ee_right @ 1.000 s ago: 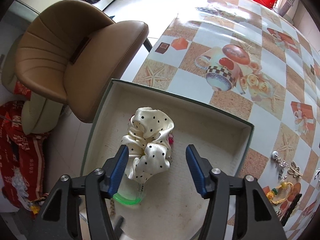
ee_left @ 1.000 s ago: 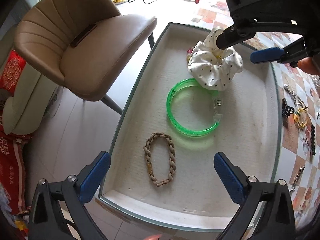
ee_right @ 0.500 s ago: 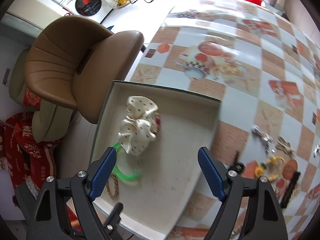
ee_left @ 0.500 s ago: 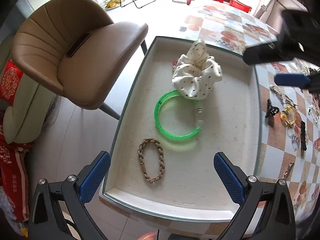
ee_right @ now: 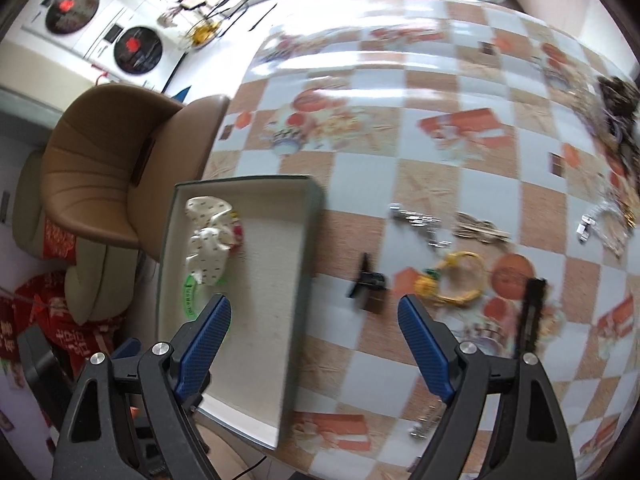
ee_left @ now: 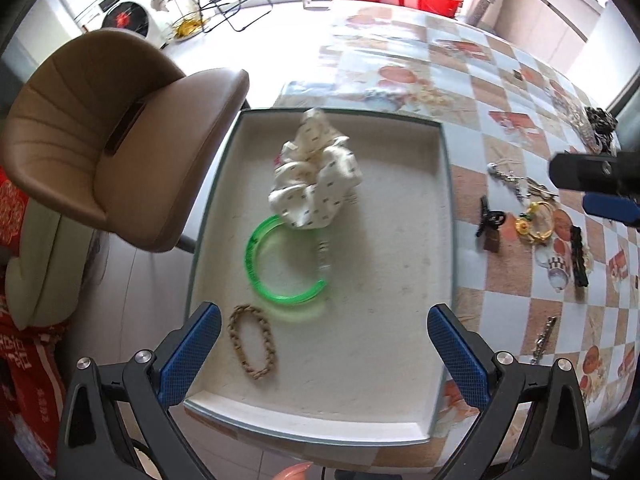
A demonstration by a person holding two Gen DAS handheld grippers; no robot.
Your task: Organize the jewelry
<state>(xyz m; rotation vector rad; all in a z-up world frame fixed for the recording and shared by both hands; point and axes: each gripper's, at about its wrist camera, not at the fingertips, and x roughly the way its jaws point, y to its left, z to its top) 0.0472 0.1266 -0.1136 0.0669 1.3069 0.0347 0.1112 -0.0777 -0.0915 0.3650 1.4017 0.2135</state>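
A shallow white tray (ee_left: 400, 364) (ee_right: 280, 344) sits at the table's left edge. In it lie a cream polka-dot scrunchie (ee_left: 316, 184) (ee_right: 210, 240), a green bangle (ee_left: 256, 264) (ee_right: 188, 292) and a braided tan bracelet (ee_left: 252, 342). My left gripper (ee_left: 324, 354) is open and empty above the tray's near end. My right gripper (ee_right: 314, 346) is open and empty, above the tray's right rim; it also shows in the left wrist view (ee_left: 596, 188). Loose jewelry lies on the tablecloth: a black clip (ee_left: 490, 224) (ee_right: 366, 280), a yellow ornament (ee_left: 536, 222) (ee_right: 456, 280), silver pieces (ee_right: 420, 224).
A tan padded chair (ee_left: 112, 136) (ee_right: 112, 168) stands close to the tray's left side. A black bar clip (ee_left: 578, 256) (ee_right: 530, 312) and a silver clip (ee_left: 544, 338) lie right of the tray. More jewelry is piled at the far right (ee_right: 616, 120).
My right gripper let go of the scrunchie, opened wide and swung right toward the loose jewelry. My left gripper pulled back a little and stayed open.
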